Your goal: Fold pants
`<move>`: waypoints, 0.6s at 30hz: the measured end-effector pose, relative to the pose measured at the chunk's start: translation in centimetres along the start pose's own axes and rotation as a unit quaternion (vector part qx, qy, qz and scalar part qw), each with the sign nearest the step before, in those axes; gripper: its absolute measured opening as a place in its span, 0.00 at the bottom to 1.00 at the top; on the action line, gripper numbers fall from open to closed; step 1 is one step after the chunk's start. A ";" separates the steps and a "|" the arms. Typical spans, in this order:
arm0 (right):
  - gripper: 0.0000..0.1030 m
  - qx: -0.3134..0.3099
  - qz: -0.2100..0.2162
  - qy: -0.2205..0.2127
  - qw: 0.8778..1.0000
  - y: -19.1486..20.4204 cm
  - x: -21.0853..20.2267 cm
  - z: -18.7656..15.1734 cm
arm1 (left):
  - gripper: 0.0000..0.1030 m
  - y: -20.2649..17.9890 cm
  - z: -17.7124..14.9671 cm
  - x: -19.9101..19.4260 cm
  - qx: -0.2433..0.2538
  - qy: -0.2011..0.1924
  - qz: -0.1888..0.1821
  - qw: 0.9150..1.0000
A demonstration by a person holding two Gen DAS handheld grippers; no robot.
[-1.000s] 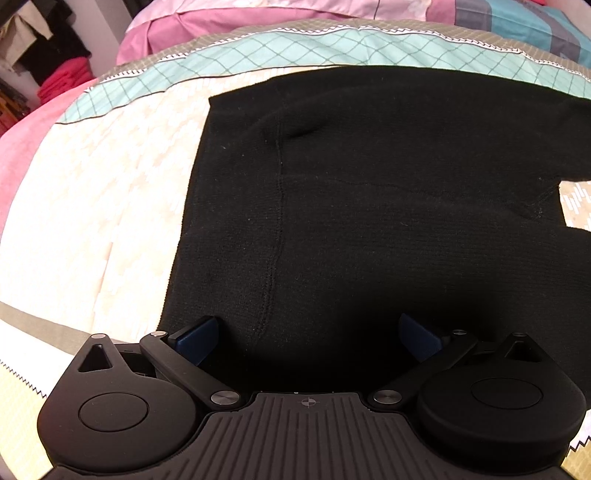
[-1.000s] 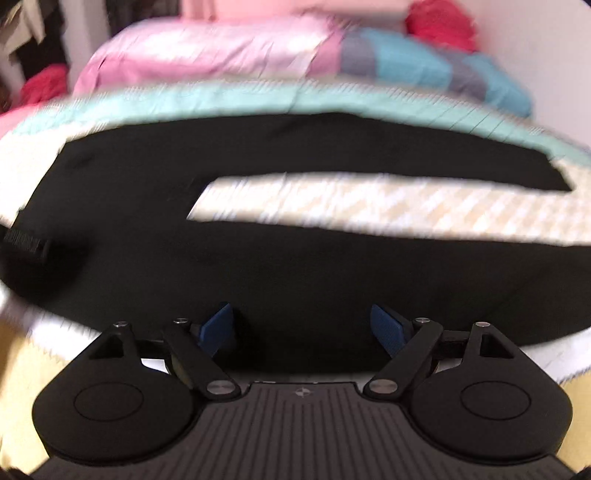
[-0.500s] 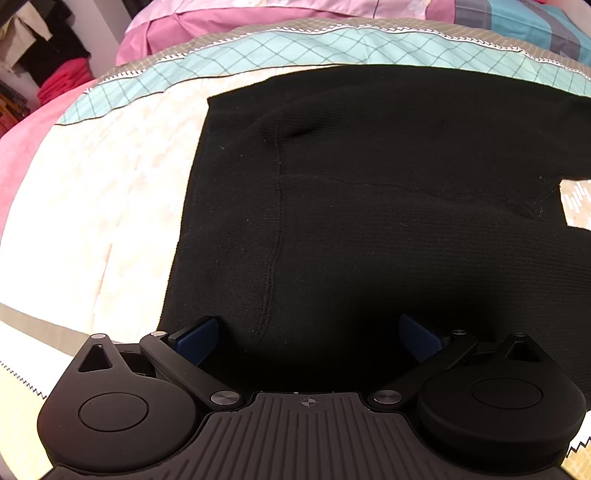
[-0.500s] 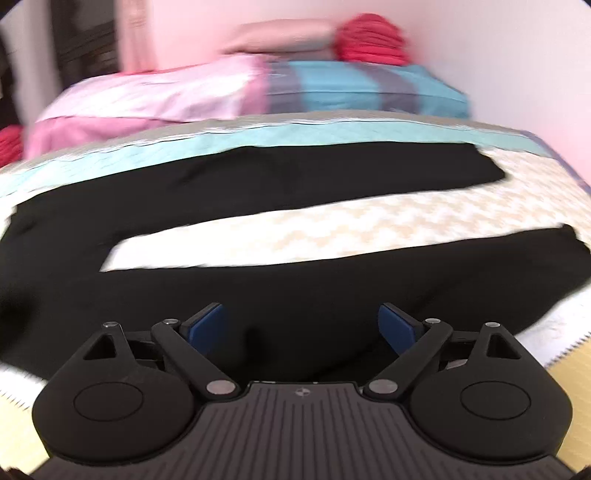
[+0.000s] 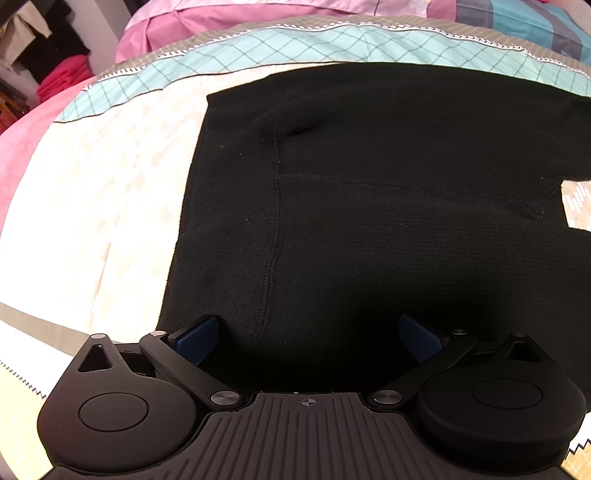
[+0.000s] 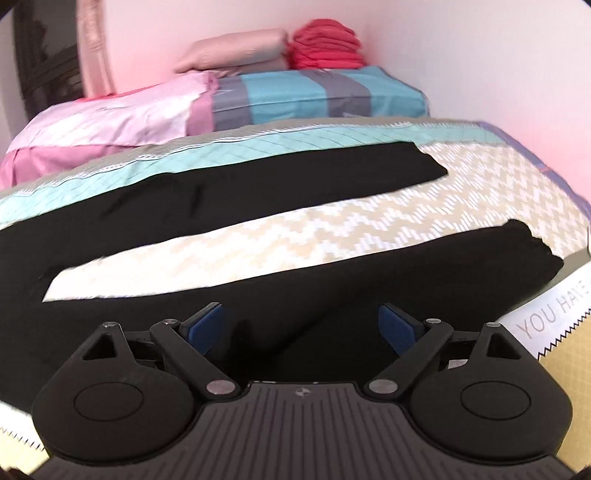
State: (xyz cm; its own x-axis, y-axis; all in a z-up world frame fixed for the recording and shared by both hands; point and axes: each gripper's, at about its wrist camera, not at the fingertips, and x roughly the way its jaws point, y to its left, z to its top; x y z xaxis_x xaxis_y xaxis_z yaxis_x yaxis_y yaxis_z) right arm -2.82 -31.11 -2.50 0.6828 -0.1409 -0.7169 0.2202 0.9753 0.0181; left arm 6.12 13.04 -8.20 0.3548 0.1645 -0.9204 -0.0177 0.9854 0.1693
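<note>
Your left gripper [image 5: 308, 334] hangs low over the waist end of the black pants [image 5: 369, 206], blue pads [image 5: 195, 339] spread wide with only fabric showing between them, nothing pinched. The pants lie flat on the bed [image 5: 92, 206]: in the left wrist view the waistband edge runs down the left side of the garment, a stitched seam runs top to bottom a little right of that edge, and the crotch notch shows at the far right, where a patch of the cream zigzag quilt appears between the legs. A teal diamond-pattern band [image 5: 295, 40] of the quilt lies just beyond the far edge of the pants, with pink bedding [image 5: 221, 22] behind it. Your right gripper [image 6: 301, 325] sits over the near leg, pads [image 6: 207, 325] likewise wide apart and holding nothing. In the right wrist view the two legs [image 6: 258, 177] stretch to the right, split apart, with a wedge of cream zigzag quilt [image 6: 332, 229] between them; the far leg's cuff ends short of the near leg's cuff [image 6: 532, 254], which lies near the bed's right edge. A white strip printed "YOU HAVE" [image 6: 546, 314] lies just beside the near cuff. At the head of the bed lie a teal and grey striped pillow [image 6: 317, 92], a pink pillow [image 6: 236, 48] and a stack of red cloth [image 6: 325, 44] against the wall.
</note>
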 end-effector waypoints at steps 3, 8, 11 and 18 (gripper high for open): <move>0.90 -0.011 0.003 0.047 0.999 -2.1 1.8 -0.8 | 1.00 0.0 0.3 0.2 -0.002 0.005 0.000 1.000; 0.91 -0.006 0.003 0.030 1.000 -3.6 -0.3 -0.3 | 1.00 0.1 0.6 0.5 -0.005 0.010 0.002 1.000; 0.91 -0.001 -0.015 0.007 1.000 -4.2 0.4 0.9 | 1.00 0.1 0.8 0.7 -0.010 0.012 0.005 1.000; 0.93 -0.016 -0.003 0.041 0.999 -7.8 4.0 1.3 | 1.00 0.1 1.1 1.0 -0.021 0.021 0.014 0.999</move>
State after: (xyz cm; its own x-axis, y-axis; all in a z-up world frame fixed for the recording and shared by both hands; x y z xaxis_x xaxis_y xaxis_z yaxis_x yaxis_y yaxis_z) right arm -0.91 -39.55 -4.67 0.6221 -0.1334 -0.7715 0.2000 0.9798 -0.0081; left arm 7.50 13.29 -8.71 0.3135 0.1933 -0.9297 -0.0672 0.9811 0.1813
